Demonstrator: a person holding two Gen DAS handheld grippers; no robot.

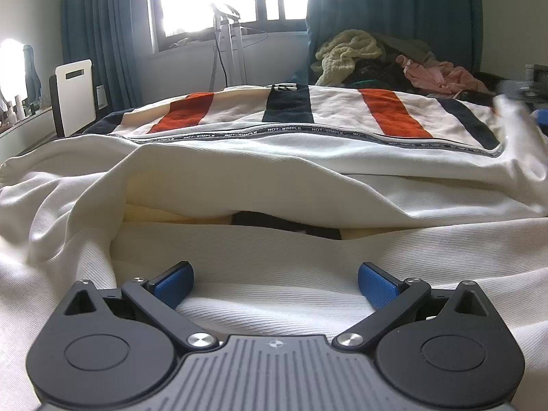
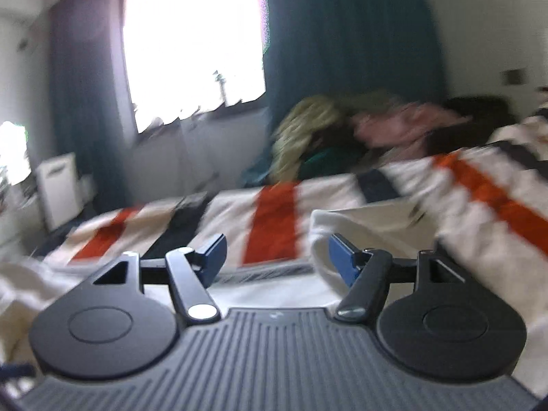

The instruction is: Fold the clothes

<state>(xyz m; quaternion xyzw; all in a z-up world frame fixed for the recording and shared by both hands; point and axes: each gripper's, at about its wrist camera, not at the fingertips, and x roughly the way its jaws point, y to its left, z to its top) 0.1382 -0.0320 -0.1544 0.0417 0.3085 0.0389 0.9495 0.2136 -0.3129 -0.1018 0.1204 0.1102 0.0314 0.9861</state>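
A white garment with orange and navy stripes and a printed band lies spread on the bed, its near part folded over in thick layers. My left gripper hangs low over the white cloth at the near edge. It is open, with its blue pads wide apart and nothing between them. The right wrist view is blurred. In it the same striped garment stretches across the bed. My right gripper is open above it, and no cloth is pinched between its pads.
A pile of loose clothes, yellow, pink and dark, sits at the far side of the bed, also seen as a clothes pile. A white chair back stands at the left, and a stand stands under the window between teal curtains.
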